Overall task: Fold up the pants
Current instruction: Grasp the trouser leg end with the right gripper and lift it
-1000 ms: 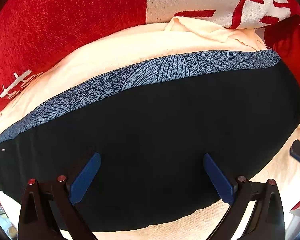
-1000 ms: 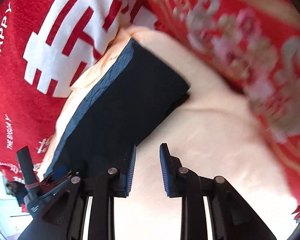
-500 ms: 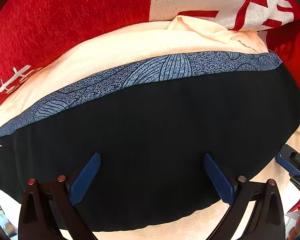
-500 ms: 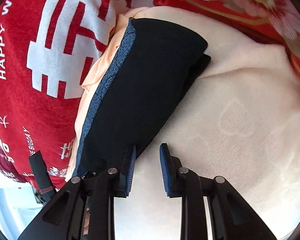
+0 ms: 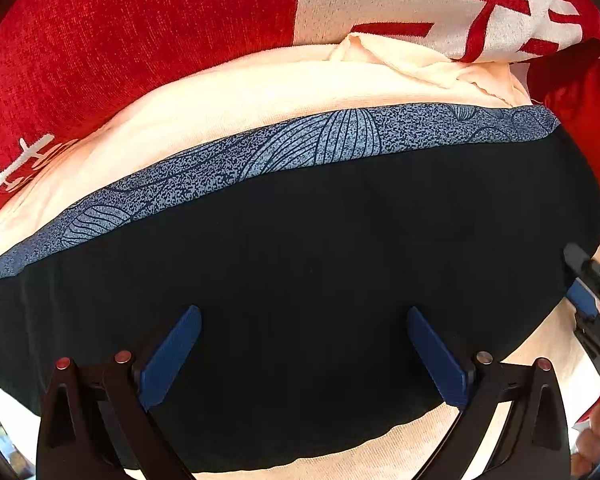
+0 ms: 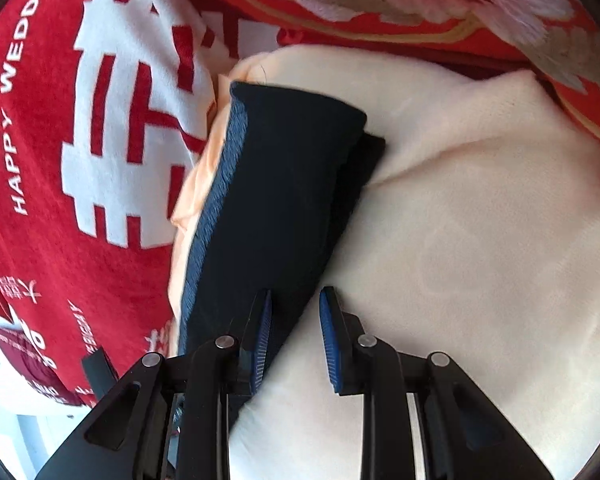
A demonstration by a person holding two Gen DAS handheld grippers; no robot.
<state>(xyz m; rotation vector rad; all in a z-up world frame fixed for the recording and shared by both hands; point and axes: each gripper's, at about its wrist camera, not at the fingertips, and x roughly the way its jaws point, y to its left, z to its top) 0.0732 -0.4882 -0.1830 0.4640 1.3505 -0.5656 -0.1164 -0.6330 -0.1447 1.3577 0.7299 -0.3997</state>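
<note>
Pants (image 5: 300,280): dark, folded into a long band with a blue patterned waistband (image 5: 320,148) along the far edge; they lie on a cream cloth (image 5: 228,100) directly under the left hand-held gripper and ahead and to the left of the right hand-held gripper.
Layers: in the right wrist view an under layer (image 6: 370,160) sticks out past the top layer at the far end, so the fold is not flush.
Left hand-held gripper (image 5: 300,356): pads spread wide, pointing down over the middle of the dark fabric, pinching nothing that I can see.
Right hand-held gripper (image 6: 295,332): pads (image 6: 262,332) narrowly parted with a clear gap; the pants' near edge runs between and beside them, no pinch on it visible.
Risk, grip: closing here could catch only the top layer, or the cream cloth along with it, and drag the bedding into the fold.
Risk, fold: lifting one end while the left pads are not pressing could slide the whole band and skew the stack further.
Surroundings: red blanket (image 6: 40,160) with white lettering beyond the cream cloth, floral red quilt (image 6: 420,4) farther off.
Containers: none visible; nothing is held in anything.
</note>
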